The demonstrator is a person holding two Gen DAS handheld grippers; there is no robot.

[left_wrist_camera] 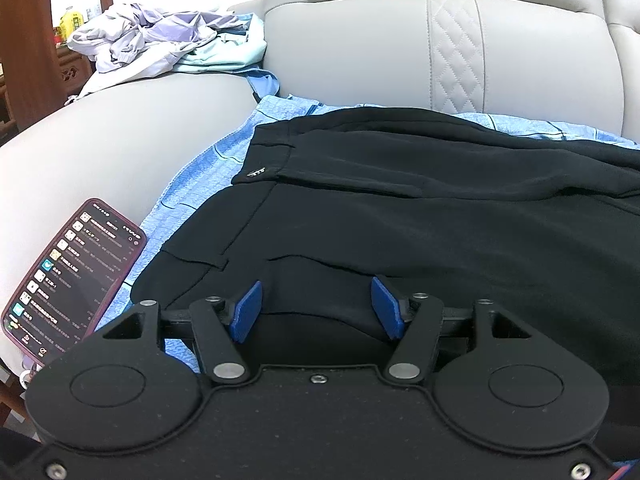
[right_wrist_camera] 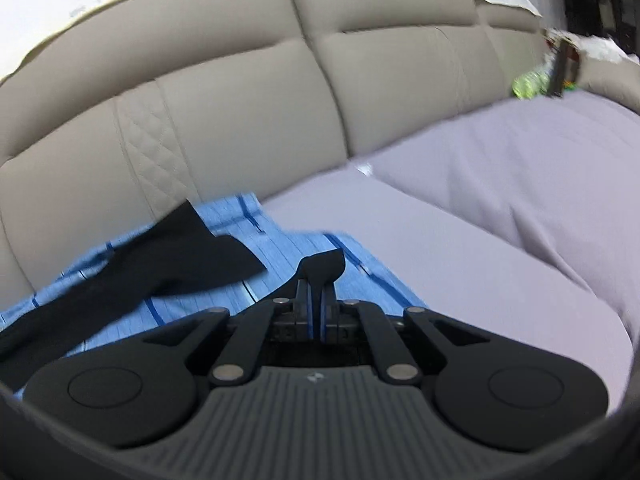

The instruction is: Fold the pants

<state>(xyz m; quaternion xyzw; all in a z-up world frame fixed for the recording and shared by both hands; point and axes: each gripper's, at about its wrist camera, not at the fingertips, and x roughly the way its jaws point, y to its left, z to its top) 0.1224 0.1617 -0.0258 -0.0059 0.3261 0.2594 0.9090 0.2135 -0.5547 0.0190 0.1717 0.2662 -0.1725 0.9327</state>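
Black pants (left_wrist_camera: 400,200) lie spread on a blue striped cloth (left_wrist_camera: 208,184) on a grey sofa, waistband toward the left. My left gripper (left_wrist_camera: 318,308) is open, its blue pads (left_wrist_camera: 248,312) low over the near edge of the pants, with black fabric between them. My right gripper (right_wrist_camera: 316,300) is shut on a corner of the black pants (right_wrist_camera: 320,266) and holds it raised above the blue cloth (right_wrist_camera: 280,248). A second black leg end (right_wrist_camera: 180,256) hangs in the air to its left. The right view is blurred.
A phone (left_wrist_camera: 76,276) with a lit screen lies at the left of the blue cloth. A pile of lilac and mint clothes (left_wrist_camera: 160,40) sits on the sofa arm. Lilac fabric (right_wrist_camera: 500,200) covers the seat to the right. The sofa back (left_wrist_camera: 440,52) rises behind.
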